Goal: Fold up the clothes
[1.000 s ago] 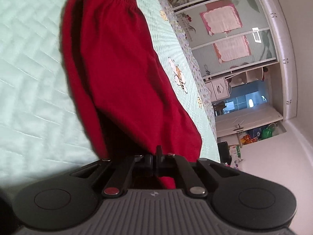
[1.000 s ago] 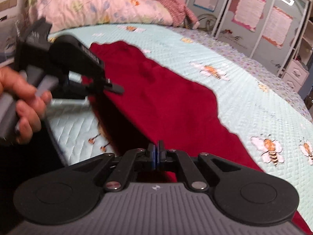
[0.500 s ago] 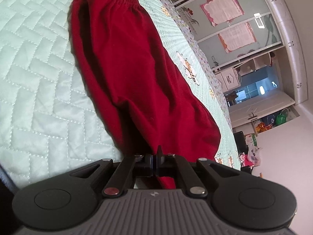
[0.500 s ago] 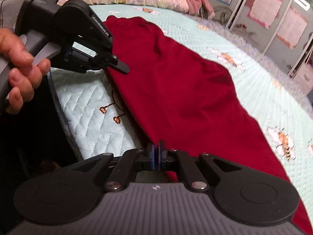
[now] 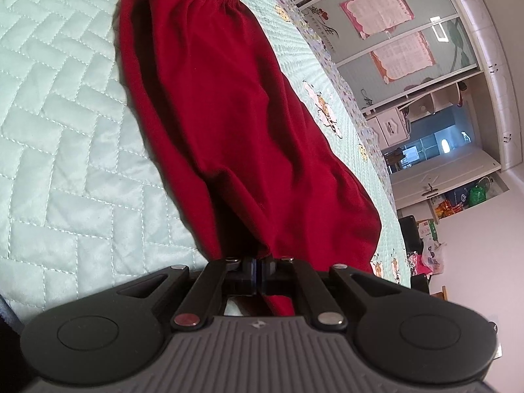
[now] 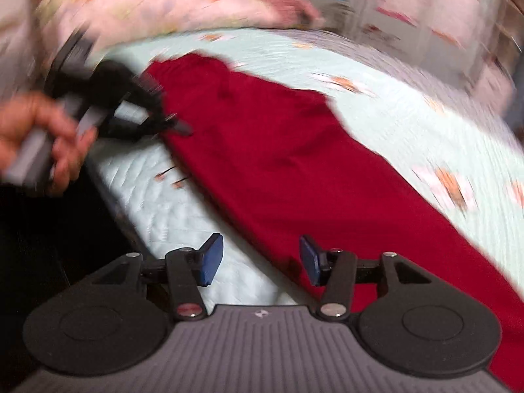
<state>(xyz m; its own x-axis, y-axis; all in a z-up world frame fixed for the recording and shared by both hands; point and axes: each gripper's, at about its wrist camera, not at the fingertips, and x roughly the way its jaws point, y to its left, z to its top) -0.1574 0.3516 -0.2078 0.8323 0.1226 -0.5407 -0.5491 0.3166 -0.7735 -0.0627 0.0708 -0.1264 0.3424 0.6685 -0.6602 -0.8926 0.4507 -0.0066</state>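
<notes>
left gripper: jaws clamped on edge of red pants
right gripper: jaws apart, opening; nothing pinched, cloth edge lies under the gap
red pants: flat on mint quilted bed, waistband toward 12 o'clock in left view
person's hand: at 9 o'clock in right view, blurred, apparently gripping the left gripper's handle

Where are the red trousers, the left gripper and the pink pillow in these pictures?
red trousers [image 5: 249, 124], left wrist view, middle of the cloth.
left gripper [image 6: 178, 126], right wrist view, its closed fingertips at the trousers' edge.
pink pillow [image 6: 170, 3], right wrist view, its blurred front face.
</notes>
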